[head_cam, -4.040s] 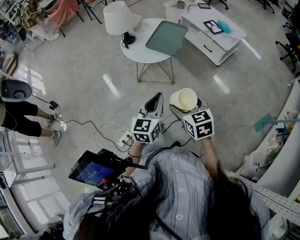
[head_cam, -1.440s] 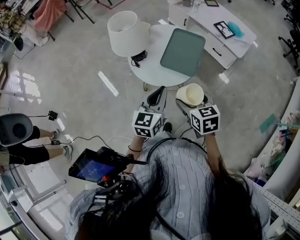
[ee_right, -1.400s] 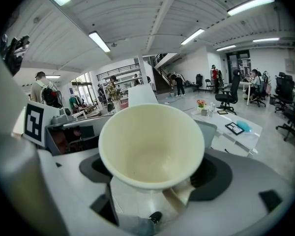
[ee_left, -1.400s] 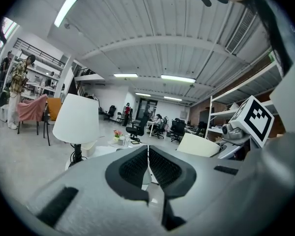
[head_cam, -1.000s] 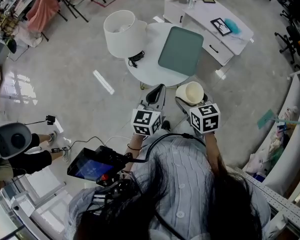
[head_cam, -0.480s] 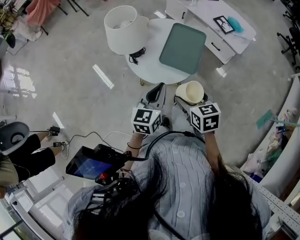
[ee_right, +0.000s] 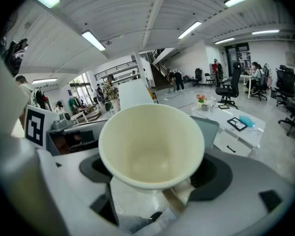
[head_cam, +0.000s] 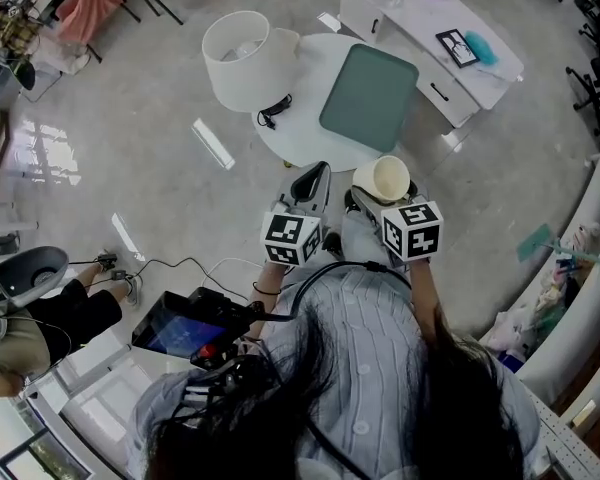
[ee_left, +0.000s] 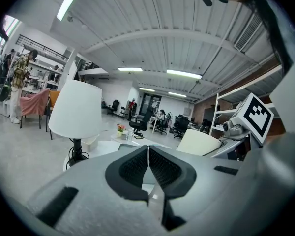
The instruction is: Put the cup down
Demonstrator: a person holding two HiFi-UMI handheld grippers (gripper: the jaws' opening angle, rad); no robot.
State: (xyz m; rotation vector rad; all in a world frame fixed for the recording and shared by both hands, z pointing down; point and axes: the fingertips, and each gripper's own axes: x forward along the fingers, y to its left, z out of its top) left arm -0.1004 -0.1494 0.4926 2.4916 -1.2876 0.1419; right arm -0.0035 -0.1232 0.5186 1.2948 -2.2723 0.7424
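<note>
The cream cup (ee_right: pixel 151 146) is gripped upright in the right gripper (head_cam: pixel 372 196), open mouth up, held in the air at the near edge of the round white table (head_cam: pixel 298 146). The left gripper (ee_left: pixel 148 156) is carried alongside, jaws pressed together on nothing. On the table, a green tray (head_cam: pixel 370 96) and a white lamp (head_cam: pixel 242 60) are seen beyond.
</note>
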